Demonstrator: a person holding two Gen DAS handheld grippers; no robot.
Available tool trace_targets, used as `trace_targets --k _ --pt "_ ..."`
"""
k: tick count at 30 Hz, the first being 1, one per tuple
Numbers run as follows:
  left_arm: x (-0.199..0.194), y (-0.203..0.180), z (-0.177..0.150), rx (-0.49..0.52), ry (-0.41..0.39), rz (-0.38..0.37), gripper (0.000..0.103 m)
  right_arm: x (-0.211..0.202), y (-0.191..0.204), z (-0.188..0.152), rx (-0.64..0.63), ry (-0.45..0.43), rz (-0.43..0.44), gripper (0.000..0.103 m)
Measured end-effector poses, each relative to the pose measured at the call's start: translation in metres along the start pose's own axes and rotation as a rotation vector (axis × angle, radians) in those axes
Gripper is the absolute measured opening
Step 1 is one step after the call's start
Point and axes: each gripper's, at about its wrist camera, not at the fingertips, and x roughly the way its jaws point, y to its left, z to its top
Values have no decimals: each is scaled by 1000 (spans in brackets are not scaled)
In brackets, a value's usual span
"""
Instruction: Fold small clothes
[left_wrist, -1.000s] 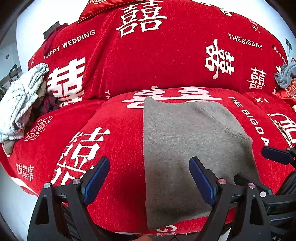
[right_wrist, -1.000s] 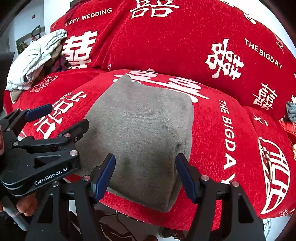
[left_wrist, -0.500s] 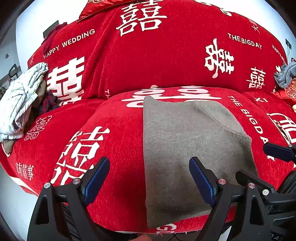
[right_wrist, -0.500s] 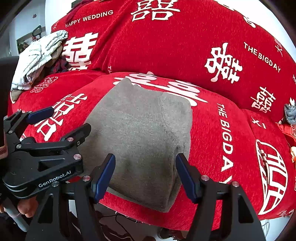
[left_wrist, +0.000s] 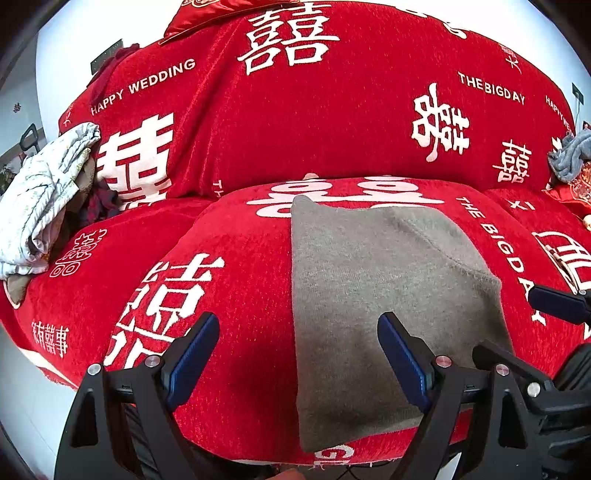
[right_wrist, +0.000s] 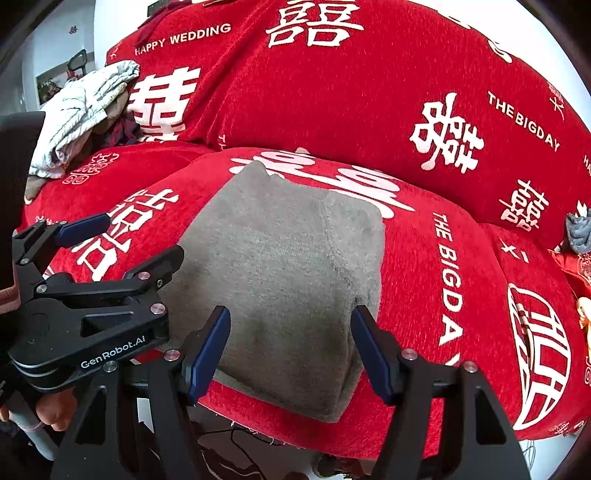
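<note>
Both grippers open above the folded grey garment; nothing gripped.

Left wrist view: your left gripper (left_wrist: 298, 354) has held its place over the last second, jaws spread wide and empty, pitched down over the left edge of the grey garment (left_wrist: 373, 295). That garment lies flat and folded on the red sofa cover (left_wrist: 229, 236), so this fold looks complete.
Right wrist view: your right gripper (right_wrist: 290, 349) has barely shifted; its jaws are opening, hovering over the garment's near right corner without pressing it. The white clothes pile (right_wrist: 81, 110) waits far left.
</note>
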Motion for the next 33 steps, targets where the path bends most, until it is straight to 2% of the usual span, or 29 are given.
trace_targets --k 33 --pt "0 10 -1 -37 5 -10 89 -1 4 0 -15 6 -10 75"
